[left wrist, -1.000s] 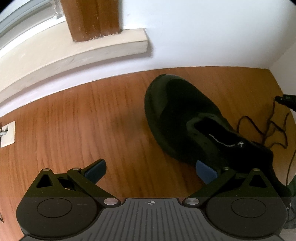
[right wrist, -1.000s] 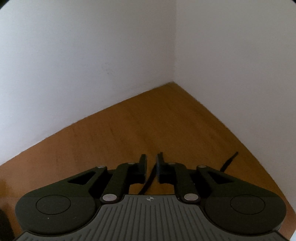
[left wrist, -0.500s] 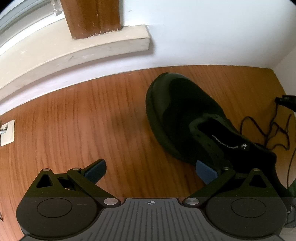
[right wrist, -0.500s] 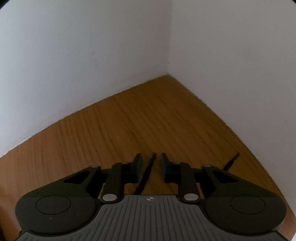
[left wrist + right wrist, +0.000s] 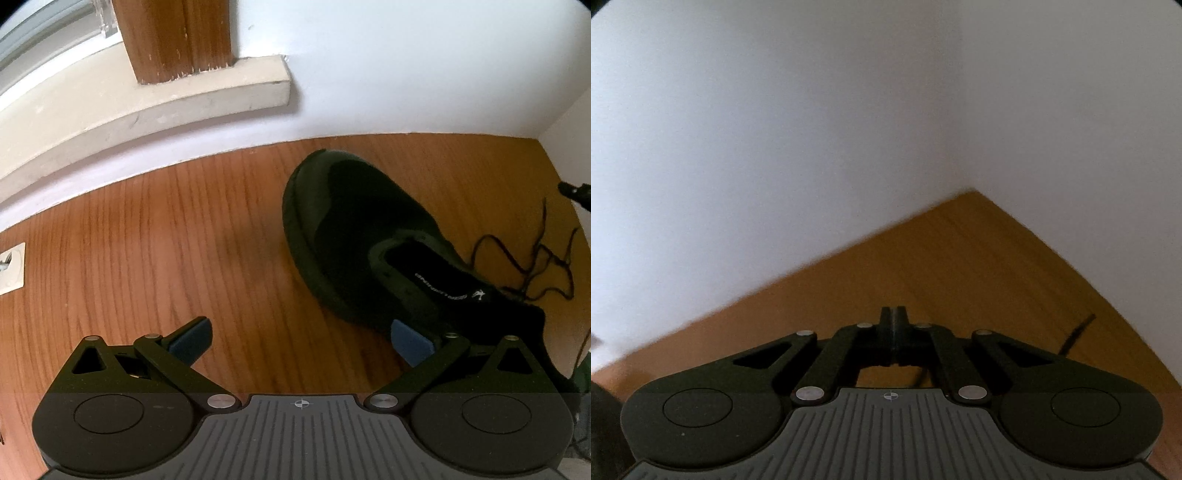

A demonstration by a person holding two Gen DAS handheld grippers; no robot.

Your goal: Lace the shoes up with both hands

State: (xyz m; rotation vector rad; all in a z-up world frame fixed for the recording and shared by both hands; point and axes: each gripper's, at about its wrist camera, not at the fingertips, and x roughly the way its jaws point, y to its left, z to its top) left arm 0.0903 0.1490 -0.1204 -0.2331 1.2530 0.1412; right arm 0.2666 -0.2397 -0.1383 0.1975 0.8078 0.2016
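Barely started, I'd judge. Black shoe [image 5: 369, 236] sits on the wood floor [image 5: 166, 240] near the wall corner, eyelets looking empty. Lace [image 5: 532, 266] lies in a loose tangle just beside the shoe's far side. Left hand-held gripper [image 5: 301, 338] is wide open, empty, near the shoe's heel. Right hand-held gripper [image 5: 893, 314] is fully closed, apparently pinching a lace strand; grip not clearly visible. All threading remains.

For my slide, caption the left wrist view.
Open left gripper above black shoe on wooden floor.
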